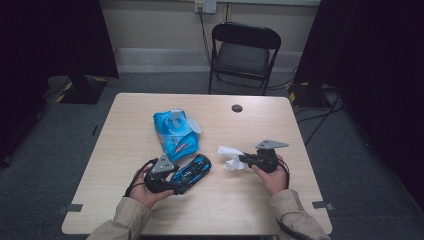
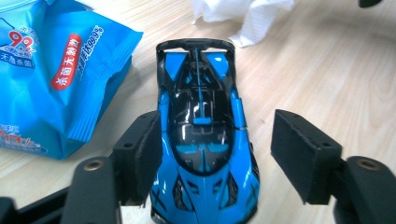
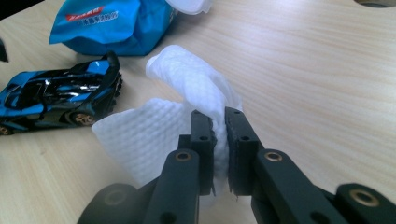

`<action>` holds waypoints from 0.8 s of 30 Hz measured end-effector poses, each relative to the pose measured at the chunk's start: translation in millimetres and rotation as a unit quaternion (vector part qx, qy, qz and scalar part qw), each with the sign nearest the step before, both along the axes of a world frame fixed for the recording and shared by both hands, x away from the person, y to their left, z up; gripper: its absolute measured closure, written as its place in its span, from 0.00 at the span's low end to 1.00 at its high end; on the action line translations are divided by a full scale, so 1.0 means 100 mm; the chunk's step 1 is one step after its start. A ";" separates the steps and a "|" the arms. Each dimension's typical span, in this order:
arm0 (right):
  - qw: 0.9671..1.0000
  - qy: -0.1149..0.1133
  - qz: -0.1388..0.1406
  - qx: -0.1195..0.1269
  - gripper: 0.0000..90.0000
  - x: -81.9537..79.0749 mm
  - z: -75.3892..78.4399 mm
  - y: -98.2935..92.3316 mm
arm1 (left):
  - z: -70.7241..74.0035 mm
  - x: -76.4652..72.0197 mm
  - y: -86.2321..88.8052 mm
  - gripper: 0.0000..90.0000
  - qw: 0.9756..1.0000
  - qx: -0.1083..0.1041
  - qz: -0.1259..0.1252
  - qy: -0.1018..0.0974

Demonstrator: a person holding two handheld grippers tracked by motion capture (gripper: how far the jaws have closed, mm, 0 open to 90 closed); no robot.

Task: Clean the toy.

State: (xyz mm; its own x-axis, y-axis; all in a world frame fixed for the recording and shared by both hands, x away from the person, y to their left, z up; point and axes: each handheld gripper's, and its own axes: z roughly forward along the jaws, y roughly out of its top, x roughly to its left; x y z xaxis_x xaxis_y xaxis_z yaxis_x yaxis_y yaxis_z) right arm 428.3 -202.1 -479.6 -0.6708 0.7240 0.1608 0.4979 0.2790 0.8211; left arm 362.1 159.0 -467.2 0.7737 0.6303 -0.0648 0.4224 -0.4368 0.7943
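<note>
A blue and black toy car [image 1: 192, 172] lies on the wooden table [image 1: 250, 200], near its front. My left gripper [image 1: 181, 184] is open, its jaws on either side of the car [image 2: 205, 140]. The left pad [image 2: 142, 154] rests against the car's side, while the right pad [image 2: 299, 154] stands apart from it. To the right, my right gripper [image 1: 241, 159] is shut on a crumpled white wipe [image 1: 229, 156]. In the right gripper view, the wipe [image 3: 187, 84] bulges out ahead of the closed gripper [image 3: 219, 116], and the car [image 3: 56, 98] lies to the left.
A blue wipes packet [image 1: 176, 132] with its flap open lies just behind the car, close to my left gripper. The table has a round cable hole [image 1: 237, 108] near its far edge. A black folding chair [image 1: 243, 50] stands behind the table.
</note>
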 end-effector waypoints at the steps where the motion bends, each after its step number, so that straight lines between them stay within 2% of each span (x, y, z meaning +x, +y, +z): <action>1: 1.000 0.000 0.003 -0.001 0.92 -0.02 -0.01 0.01 | -0.01 0.03 -0.02 0.39 1.000 -0.001 0.001 0.004; 5: 1.000 -0.003 0.013 -0.005 0.92 -0.07 -0.02 0.06 | -0.01 0.10 -0.10 0.44 1.000 -0.003 0.003 0.010; 9: 1.000 -0.001 0.015 -0.003 0.92 -0.09 -0.06 0.07 | -0.03 0.19 -0.20 0.45 1.000 0.012 0.002 0.011; 12: 1.000 0.001 0.013 0.000 0.92 -0.09 -0.08 0.06 | -0.06 0.24 -0.26 0.47 0.999 0.029 0.010 0.014; 14: 1.000 0.001 0.010 0.001 0.92 -0.10 -0.09 0.04 | -0.09 0.27 -0.28 0.48 0.999 0.026 0.010 0.022; 15: 1.000 0.000 0.009 0.001 0.91 -0.10 -0.10 0.04 | -0.10 0.27 -0.29 0.49 0.999 0.023 0.010 0.021; 16: 1.000 -0.001 0.008 0.001 0.91 -0.11 -0.10 0.03 | -0.10 0.27 -0.30 0.50 0.999 0.028 0.008 0.016; 18: 1.000 -0.002 0.009 -0.003 0.92 -0.13 -0.10 0.03 | -0.09 0.28 -0.31 0.52 0.999 0.029 0.011 0.021; 22: 1.000 -0.004 0.025 -0.016 0.92 -0.20 -0.11 0.10 | -0.08 0.27 -0.33 0.52 0.999 0.040 0.015 0.023; 24: 0.999 -0.003 0.037 -0.021 0.92 -0.25 -0.11 0.18 | -0.08 0.27 -0.33 0.52 0.999 0.047 0.015 0.016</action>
